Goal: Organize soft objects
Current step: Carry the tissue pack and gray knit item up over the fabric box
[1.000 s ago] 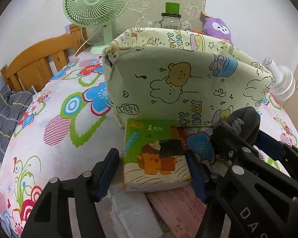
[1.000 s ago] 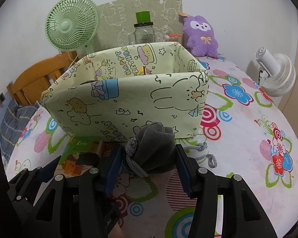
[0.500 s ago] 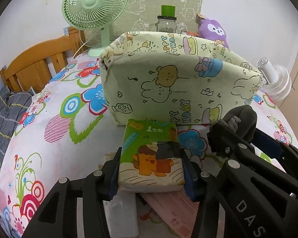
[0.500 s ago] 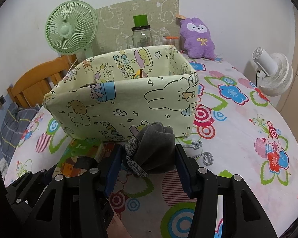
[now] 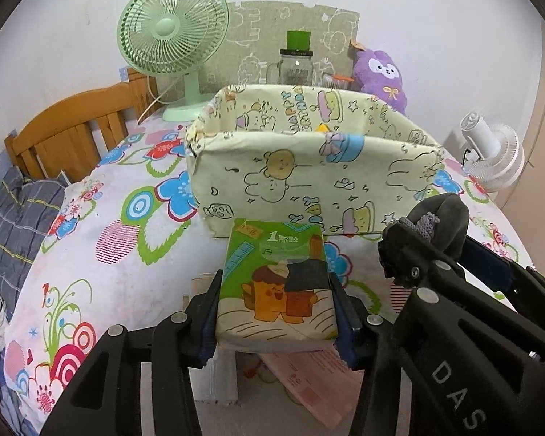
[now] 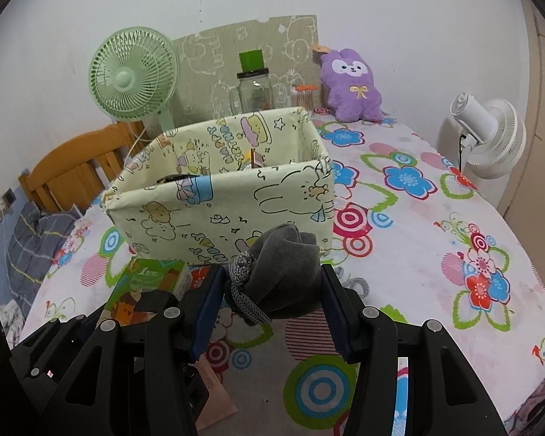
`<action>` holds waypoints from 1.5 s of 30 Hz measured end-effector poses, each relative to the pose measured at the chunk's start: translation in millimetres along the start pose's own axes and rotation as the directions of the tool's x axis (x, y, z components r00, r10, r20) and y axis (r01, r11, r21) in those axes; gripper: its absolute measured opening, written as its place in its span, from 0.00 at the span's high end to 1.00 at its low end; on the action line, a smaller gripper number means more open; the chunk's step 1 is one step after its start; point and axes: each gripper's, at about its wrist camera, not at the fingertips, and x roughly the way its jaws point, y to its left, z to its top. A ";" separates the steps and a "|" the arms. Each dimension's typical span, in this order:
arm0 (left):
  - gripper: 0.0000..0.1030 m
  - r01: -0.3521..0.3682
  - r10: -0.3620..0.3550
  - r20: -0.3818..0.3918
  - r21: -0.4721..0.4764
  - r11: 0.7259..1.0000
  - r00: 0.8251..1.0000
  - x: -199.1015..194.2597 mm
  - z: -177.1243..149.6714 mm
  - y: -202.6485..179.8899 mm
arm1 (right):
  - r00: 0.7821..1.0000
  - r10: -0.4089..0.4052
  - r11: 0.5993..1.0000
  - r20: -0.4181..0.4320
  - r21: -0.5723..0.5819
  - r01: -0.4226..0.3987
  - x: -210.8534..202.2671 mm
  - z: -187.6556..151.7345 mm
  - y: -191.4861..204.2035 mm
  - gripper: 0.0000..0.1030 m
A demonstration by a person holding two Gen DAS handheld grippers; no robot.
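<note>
A green tissue pack [image 5: 276, 283] with a cartoon print sits between the blue pads of my left gripper [image 5: 276, 312], which is shut on it and holds it off the flowered cloth. My right gripper [image 6: 270, 298] is shut on a grey drawstring pouch [image 6: 283, 272]; its knotted cord [image 6: 245, 290] hangs at the left pad. The pouch [image 5: 441, 218] and right gripper also show at the right of the left wrist view. The pale yellow cartoon-print fabric bin [image 5: 309, 178] [image 6: 221, 189] stands just beyond both grippers, open at the top, with something inside that I cannot make out.
A green desk fan [image 6: 132, 76], a glass jar with a green lid [image 6: 252, 83] and a purple plush [image 6: 352, 83] stand behind the bin. A white fan [image 6: 490, 138] is at the right edge. Papers [image 5: 309, 385] lie under my left gripper. A wooden headboard [image 5: 72, 127] is left.
My left gripper closed on the tissue pack and lifted it from the papers. Both grippers rose a little, so the bin's inside shows more. The right gripper kept its hold on the pouch.
</note>
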 end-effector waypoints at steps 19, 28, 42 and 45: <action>0.48 0.002 -0.003 0.069 0.021 1.000 0.998 -47.0 3.0 -15.0 | 0.997 0.007 1.000 0.073 0.022 -0.009 -50.6 5.6 -6.3 0.46; 0.48 0.008 -0.011 0.113 0.031 0.999 0.994 -70.7 8.6 -18.0 | 0.994 0.007 1.000 0.113 0.024 -0.010 -76.6 11.9 -6.0 0.46; 0.48 0.011 -0.017 0.164 0.038 0.999 0.986 -104.0 27.5 -22.1 | 0.986 0.019 0.999 0.167 0.023 -0.024 -109.1 31.4 -2.2 0.46; 0.48 0.002 -0.009 0.179 0.040 0.999 0.984 -108.1 29.8 -22.7 | 0.984 0.019 0.999 0.178 0.022 -0.024 -113.9 36.0 -1.3 0.46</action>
